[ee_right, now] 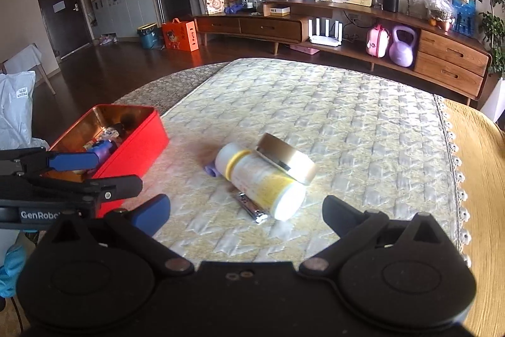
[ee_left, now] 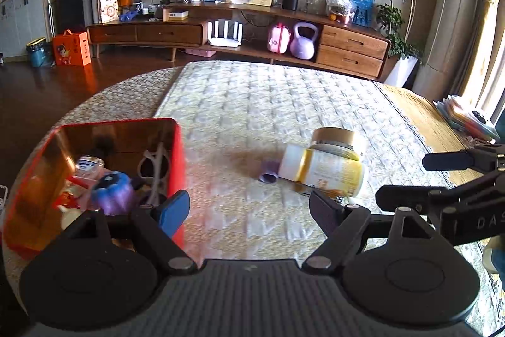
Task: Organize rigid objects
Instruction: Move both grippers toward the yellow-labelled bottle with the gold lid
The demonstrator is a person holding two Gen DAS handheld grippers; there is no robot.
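Observation:
A red tin (ee_left: 178,153) stands at the left of the quilted mat, holding glasses (ee_left: 156,169), a blue-purple item (ee_left: 112,188) and other small things. Mid-mat, a white and yellow bottle (ee_right: 262,179) lies on its side, and a tilted gold-lidded jar (ee_right: 287,163) leans on it. A small purple piece (ee_right: 210,171) lies at the bottle's cap end, and a metal nail clipper (ee_right: 251,207) beside its base. My left gripper (ee_left: 249,210) is open and empty, between tin and bottle. My right gripper (ee_right: 244,215) is wide open, just short of the bottle and holding nothing.
The mat (ee_right: 347,122) covers a table with a yellow cloth (ee_right: 479,179) at its right edge. A stack of papers (ee_left: 464,119) lies far right. Behind, a wooden cabinet (ee_left: 350,49) holds a purple kettlebell (ee_left: 303,41). A white bag (ee_right: 15,109) sits at left.

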